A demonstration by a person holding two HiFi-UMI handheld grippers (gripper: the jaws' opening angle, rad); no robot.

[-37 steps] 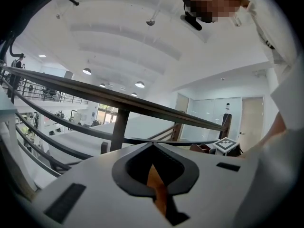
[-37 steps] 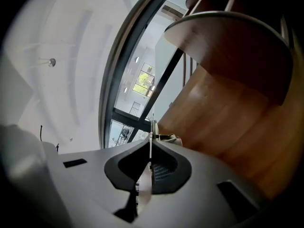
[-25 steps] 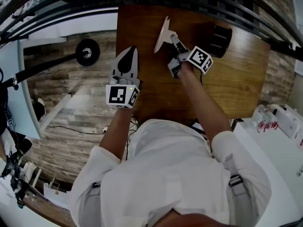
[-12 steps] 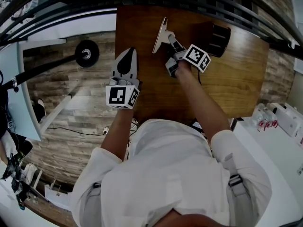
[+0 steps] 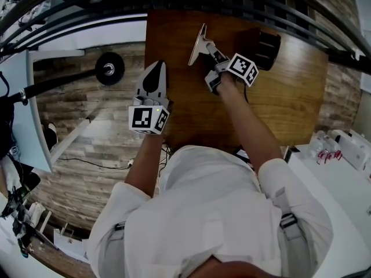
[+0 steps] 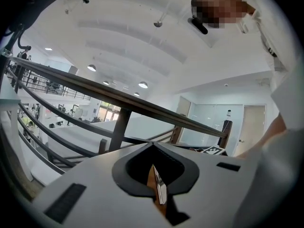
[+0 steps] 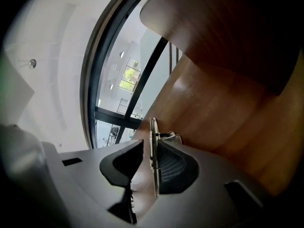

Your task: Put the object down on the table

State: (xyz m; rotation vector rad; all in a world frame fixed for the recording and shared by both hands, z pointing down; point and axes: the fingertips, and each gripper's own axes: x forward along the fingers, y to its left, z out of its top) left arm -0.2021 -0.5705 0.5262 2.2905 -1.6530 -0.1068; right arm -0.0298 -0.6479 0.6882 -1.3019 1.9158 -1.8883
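Over a wooden table [image 5: 290, 97] set beside a railing, a thin pale panel [image 5: 197, 44] is held on edge near the far left corner of the tabletop, the object that is to be put down. Beyond the table's left edge a plank floor [image 5: 87, 155] is seen, with a black round base [image 5: 109, 69] standing on it.

A dark boxy object [image 5: 264, 46] lies on the far side of the table, to the right of the panel and apart from it. That leaves bare wood beneath and around the panel for the set-down.

The panel is pinched by the right gripper [image 5: 208, 46], whose jaws are drawn narrow about it. In the right gripper view the panel is seen edge-on, pressed against one pad, with a sliver of wood colour showing on the other side, so the grip is judged light. The panel is tilted, not flat, and whether its lower edge touches the tabletop cannot be told. It is judged that lowering and laying it over remain to be done before the jaws are parted.

The left gripper [image 5: 156, 68] is held over the table's left edge, near the right gripper but clear of the panel. Its jaws are closed tip to tip on nothing, which suggests it has no part in this step.
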